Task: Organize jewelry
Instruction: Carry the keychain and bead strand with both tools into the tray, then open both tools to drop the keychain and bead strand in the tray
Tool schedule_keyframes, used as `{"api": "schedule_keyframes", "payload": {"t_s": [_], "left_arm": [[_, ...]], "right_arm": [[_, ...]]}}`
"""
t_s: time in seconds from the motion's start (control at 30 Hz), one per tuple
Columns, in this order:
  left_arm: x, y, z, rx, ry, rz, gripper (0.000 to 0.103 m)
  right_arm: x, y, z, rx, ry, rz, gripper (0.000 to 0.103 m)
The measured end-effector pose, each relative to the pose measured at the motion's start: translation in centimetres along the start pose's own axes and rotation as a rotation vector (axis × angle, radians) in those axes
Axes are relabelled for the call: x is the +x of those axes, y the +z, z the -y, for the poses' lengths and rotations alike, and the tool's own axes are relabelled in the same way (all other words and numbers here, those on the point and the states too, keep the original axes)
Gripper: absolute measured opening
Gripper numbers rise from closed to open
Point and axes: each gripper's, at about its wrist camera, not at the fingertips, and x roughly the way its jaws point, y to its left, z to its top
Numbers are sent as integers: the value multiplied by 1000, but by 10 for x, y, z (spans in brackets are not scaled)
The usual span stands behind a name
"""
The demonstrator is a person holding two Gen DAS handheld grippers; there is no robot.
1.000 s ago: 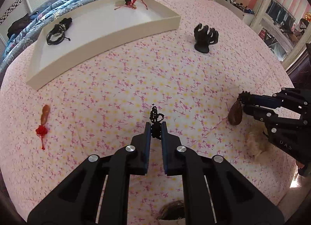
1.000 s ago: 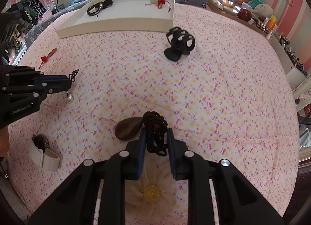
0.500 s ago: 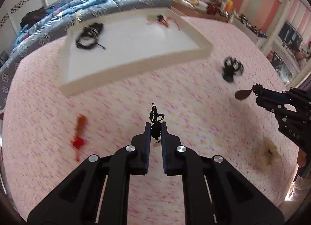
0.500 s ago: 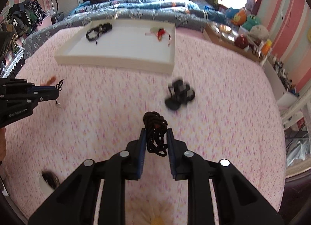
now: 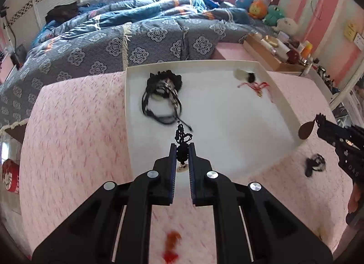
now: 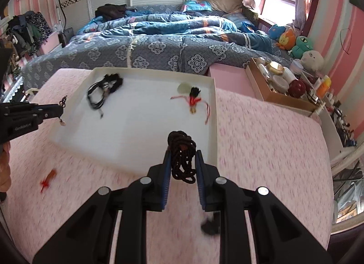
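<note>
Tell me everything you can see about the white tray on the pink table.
The white tray is a shallow rectangle with low upright walls, plain matte off-white, maybe foam or plastic. It lies flat on the pink floral tablecloth, its far edge toward the bed. Inside, a bundle of black cords rests near the far left corner and a red-tasselled charm near the far right. Nothing grips it; the left gripper and the right gripper, each holding jewelry, hover at its near side.

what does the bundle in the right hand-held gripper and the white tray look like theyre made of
Bundle: dark braided cord, matte; a twisted rope texture shows in its loops. White tray: looks like smooth rigid plastic or foam board, matte, with thin straight walls; which one cannot be told.
</note>
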Motion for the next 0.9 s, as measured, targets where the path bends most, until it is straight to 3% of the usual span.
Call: {"api": "schedule_keyframes", "payload": {"t_s": [0.27,0.47,0.9], "left_arm": [[61,24,-36,-76,62,-87,8],[77,28,-43,-79,109,-83,8],[90,29,-37,-81,118,-102,10]], "right_arm": [[75,31,4,49,-50,-68,21],[111,39,21,128,-56,-114,21],[135,41,30,160,12,-171,24]]}}
